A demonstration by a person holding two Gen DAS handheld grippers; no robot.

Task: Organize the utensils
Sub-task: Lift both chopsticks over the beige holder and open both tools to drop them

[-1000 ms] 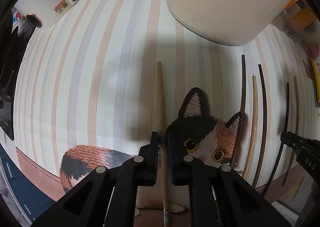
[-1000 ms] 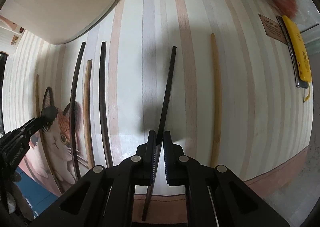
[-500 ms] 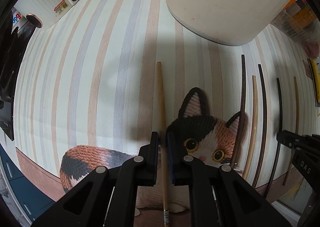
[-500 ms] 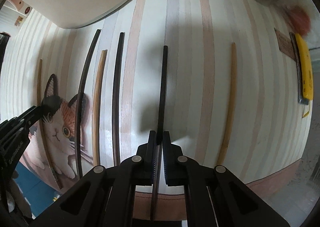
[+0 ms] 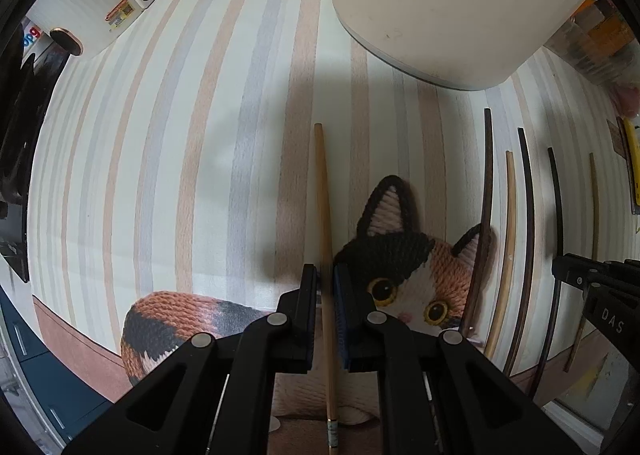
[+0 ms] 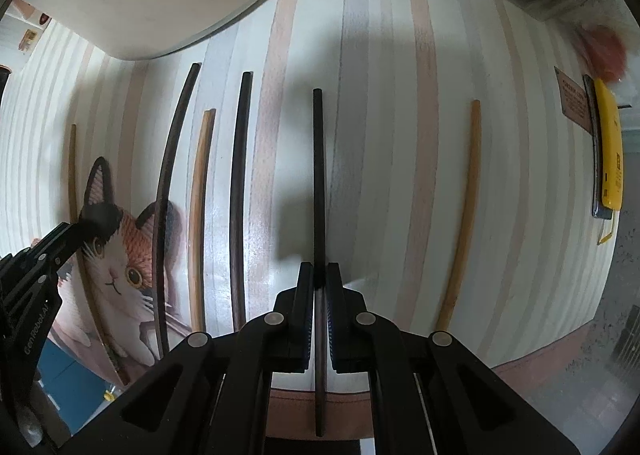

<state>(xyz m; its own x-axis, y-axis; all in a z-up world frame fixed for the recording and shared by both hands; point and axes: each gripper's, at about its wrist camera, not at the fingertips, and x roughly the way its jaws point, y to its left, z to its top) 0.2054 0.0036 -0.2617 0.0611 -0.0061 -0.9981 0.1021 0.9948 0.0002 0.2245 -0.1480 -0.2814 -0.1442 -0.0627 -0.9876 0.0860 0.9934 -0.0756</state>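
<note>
My right gripper [image 6: 319, 287] has its fingers clamped on the dark chopstick [image 6: 318, 175], long axis pointing straight ahead along them, while the left gripper [image 5: 326, 287] looks closed on the light wooden chopstick [image 5: 323, 207] the same way, I think.

Counter [image 5: 180, 143]: cream with tan and grey stripes
Cat mat [image 5: 404, 267]: calico, black, orange, white, yellow eyes
Left chopstick [image 5: 323, 215]: light wood
Right chopstick [image 6: 318, 183]: black
Grippers: black, left [image 5: 326, 283], right [image 6: 319, 279]

Light chopstick [image 5: 323, 207] between left gripper [image 5: 326, 287] fingers [image 5: 309, 295]
</note>
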